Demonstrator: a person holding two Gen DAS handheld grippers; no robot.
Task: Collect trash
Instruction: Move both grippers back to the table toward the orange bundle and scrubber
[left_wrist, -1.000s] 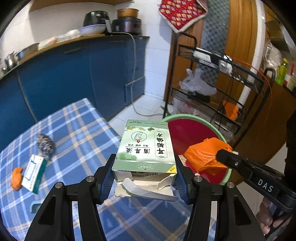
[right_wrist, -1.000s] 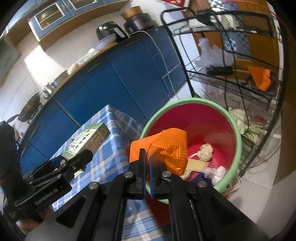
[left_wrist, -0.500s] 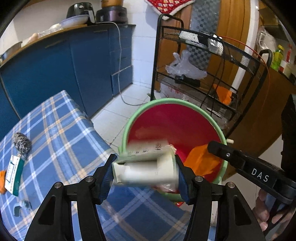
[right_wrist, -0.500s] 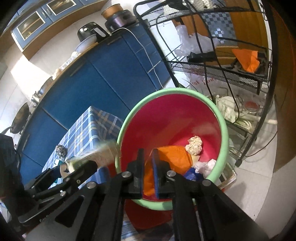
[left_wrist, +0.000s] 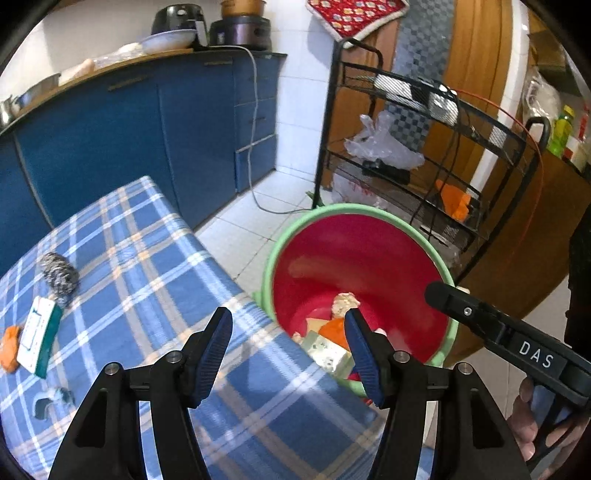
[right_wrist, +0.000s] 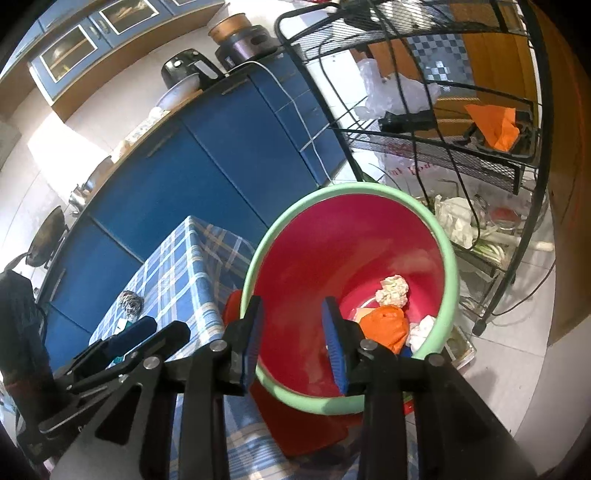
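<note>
Above the red bin (right_wrist: 448, 254) with its green rim, both grippers hang empty. Left gripper (left_wrist: 288, 345) has just been opening, jaws wide, nothing between them. Right gripper (right_wrist: 293, 341) has just been opening too, jaws narrowly parted and empty. Down in the bin lie the green box (left_wrist: 327, 352), the orange wad (right_wrist: 386, 326) and 1 crumpled paper ball (right_wrist: 393, 290).

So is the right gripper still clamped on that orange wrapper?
No: the right gripper has just been opening, nothing sits between its jaws, and the orange wrapper lies at the bottom of the red bin.
</note>
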